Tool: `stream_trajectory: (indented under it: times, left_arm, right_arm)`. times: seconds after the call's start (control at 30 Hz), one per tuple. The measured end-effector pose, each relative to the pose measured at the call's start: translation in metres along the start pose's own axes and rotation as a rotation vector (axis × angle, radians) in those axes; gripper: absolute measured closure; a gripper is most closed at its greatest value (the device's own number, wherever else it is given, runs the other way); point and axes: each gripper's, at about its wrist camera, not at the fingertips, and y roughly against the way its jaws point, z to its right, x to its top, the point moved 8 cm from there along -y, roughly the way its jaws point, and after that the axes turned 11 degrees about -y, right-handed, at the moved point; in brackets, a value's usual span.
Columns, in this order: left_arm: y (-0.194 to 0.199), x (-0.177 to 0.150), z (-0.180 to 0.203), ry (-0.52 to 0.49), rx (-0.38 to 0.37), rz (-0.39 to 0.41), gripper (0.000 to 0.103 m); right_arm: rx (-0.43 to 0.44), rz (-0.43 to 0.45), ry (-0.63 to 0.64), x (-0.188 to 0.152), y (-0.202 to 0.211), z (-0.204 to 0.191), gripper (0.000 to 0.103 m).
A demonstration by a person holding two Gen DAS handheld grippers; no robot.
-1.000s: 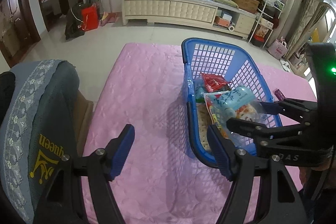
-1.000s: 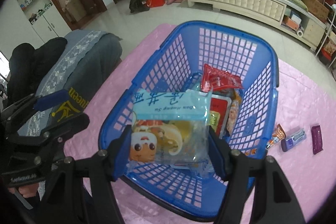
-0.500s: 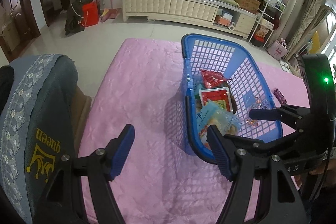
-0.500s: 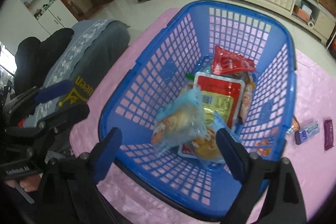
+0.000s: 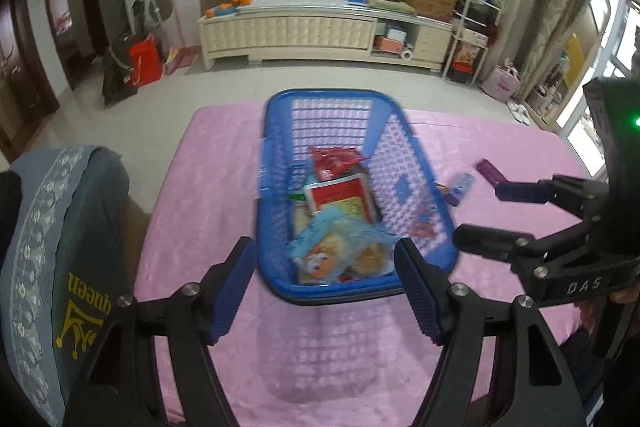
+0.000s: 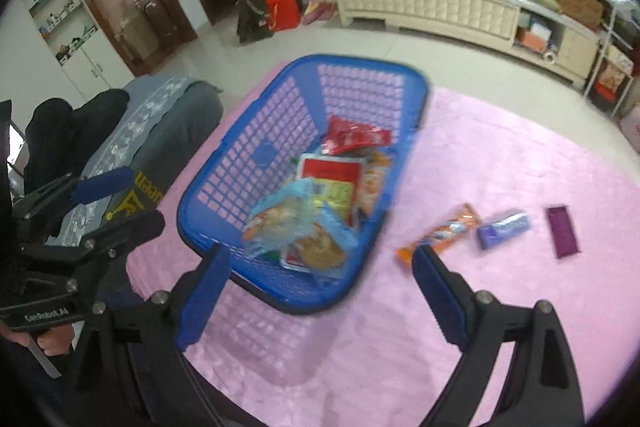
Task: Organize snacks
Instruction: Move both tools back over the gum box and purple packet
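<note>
- Our right tongs (image 6: 320,291) have just been opening and stand spread, nothing between them.
- Our left tongs (image 5: 326,291) hang spread and empty.
- The light-blue snack bag (image 6: 296,223) lies in the blue basket (image 6: 256,151) on the pink worktop (image 6: 500,163).
- Three small bars (image 6: 504,229) lie beside the basket.

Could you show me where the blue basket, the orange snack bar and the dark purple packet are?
blue basket (image 6: 280,301): right wrist view, near rim.
orange snack bar (image 6: 442,235): right wrist view, middle of wrapper.
dark purple packet (image 6: 562,231): right wrist view, centre.
</note>
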Motion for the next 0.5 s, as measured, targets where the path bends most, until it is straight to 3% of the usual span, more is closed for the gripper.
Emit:
stream_trajectory:
  times: [0.33, 0.43, 0.5]
  left_arm:
    - [0.011, 0.024, 0.071, -0.123, -0.030, 0.047, 0.033]
    - [0.014, 0.032, 0.093, -0.163, -0.039, 0.071, 0.025]
    - [0.014, 0.038, 0.112, -0.195, -0.051, 0.087, 0.024]
  right_arm:
    - [-0.043, 0.112, -0.064, -0.004, 0.063, 0.059, 0.008]
    - [-0.071, 0.138, -0.076, -0.009, 0.079, 0.078, 0.008]
    - [-0.084, 0.157, -0.085, -0.012, 0.090, 0.090, 0.008]
